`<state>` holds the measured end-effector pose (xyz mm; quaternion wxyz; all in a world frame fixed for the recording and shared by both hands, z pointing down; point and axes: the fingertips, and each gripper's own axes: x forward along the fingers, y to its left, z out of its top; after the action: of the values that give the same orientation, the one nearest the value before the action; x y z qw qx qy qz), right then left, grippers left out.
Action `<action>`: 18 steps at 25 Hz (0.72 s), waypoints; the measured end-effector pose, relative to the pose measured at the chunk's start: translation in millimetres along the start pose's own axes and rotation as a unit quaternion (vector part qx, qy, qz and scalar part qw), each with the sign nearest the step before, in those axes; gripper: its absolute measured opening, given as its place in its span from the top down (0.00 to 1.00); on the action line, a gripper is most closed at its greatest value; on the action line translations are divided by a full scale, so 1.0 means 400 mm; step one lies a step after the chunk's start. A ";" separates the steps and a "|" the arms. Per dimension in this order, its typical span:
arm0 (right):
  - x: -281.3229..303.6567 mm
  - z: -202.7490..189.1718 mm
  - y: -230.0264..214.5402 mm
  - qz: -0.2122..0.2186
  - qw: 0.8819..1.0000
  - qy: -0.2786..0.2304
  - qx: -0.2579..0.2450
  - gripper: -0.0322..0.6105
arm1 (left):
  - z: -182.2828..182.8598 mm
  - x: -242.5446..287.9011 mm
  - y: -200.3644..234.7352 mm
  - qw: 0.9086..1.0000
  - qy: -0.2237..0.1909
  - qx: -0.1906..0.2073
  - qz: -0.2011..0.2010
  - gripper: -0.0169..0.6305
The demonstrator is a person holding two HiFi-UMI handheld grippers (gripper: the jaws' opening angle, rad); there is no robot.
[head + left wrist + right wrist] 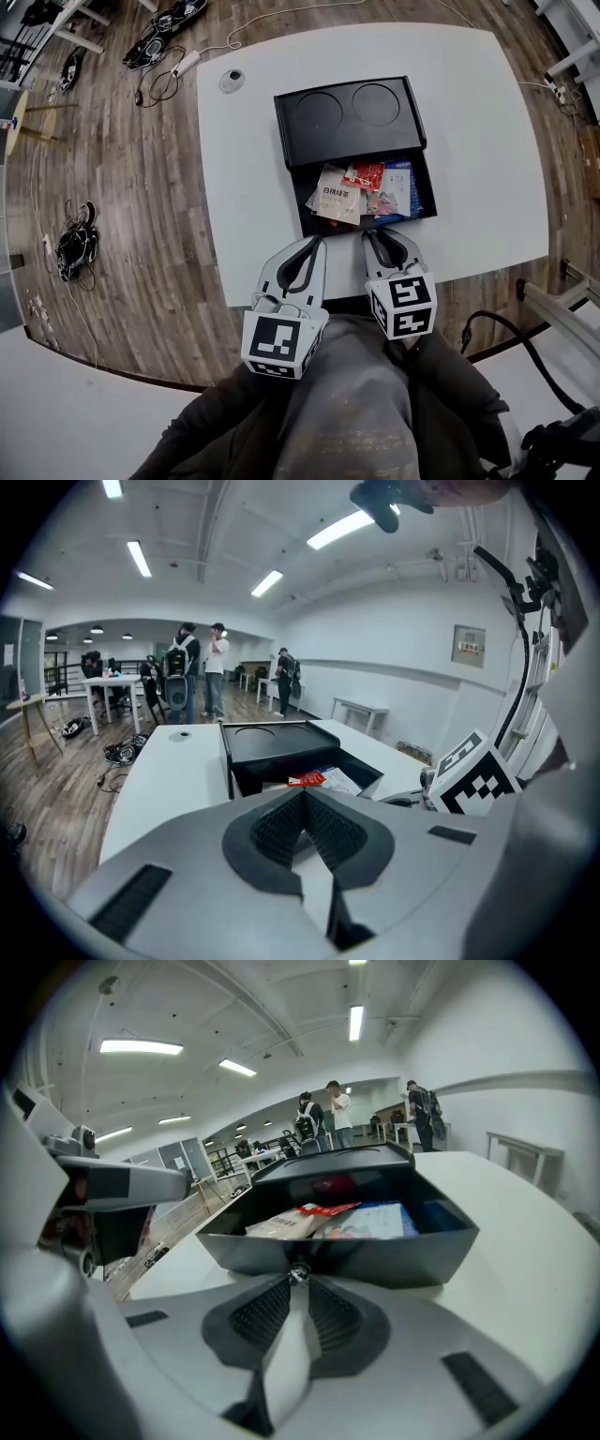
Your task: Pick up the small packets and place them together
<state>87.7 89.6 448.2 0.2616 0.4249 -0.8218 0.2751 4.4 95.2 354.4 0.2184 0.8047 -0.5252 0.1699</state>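
A black box (349,117) lies on the white table (487,141), its lid slid back over the far half. In the open near half are several small packets: a beige one (336,200), a red one (364,174) and a blue-white one (398,187). My left gripper (317,241) hovers shut and empty by the box's near left corner; its view shows the red packet (306,780). My right gripper (369,233) sits just outside the near wall (337,1255), pinching a small shiny thing (298,1274) at its tips; I cannot tell what it is.
A small round disc (232,80) lies on the table's far left. Cables and gear (164,37) are scattered on the wooden floor. People (202,667) stand far back by other tables. The table's near edge runs just under both grippers.
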 end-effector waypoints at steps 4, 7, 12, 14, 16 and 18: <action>0.002 -0.004 -0.002 0.000 1.000 -0.001 -0.006 0.84 | -0.003 -0.006 -0.008 1.000 0.000 0.000 0.002 0.97; 0.003 -0.001 -0.008 -0.001 1.000 0.001 -0.009 0.84 | 0.001 -0.010 -0.012 1.000 -0.003 0.000 0.005 0.97; 0.007 -0.002 -0.002 -0.003 1.000 0.006 -0.014 0.84 | 0.005 -0.026 0.002 1.000 -0.006 -0.002 0.015 0.97; 0.011 -0.003 0.004 0.000 1.000 0.008 -0.018 0.84 | 0.006 -0.030 0.005 1.000 -0.009 -0.001 0.017 0.97; 0.014 -0.007 0.010 0.010 1.000 0.014 -0.022 0.84 | 0.004 -0.033 0.001 1.000 -0.010 -0.001 0.017 0.97; 0.014 -0.015 0.014 0.019 0.999 0.020 -0.022 0.78 | 0.001 -0.034 -0.003 1.000 -0.011 -0.001 0.018 0.97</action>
<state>81.1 93.2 454.8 0.2820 0.3974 -0.8304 0.2703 0.3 105.9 347.0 0.2103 0.7970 -0.5417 0.1648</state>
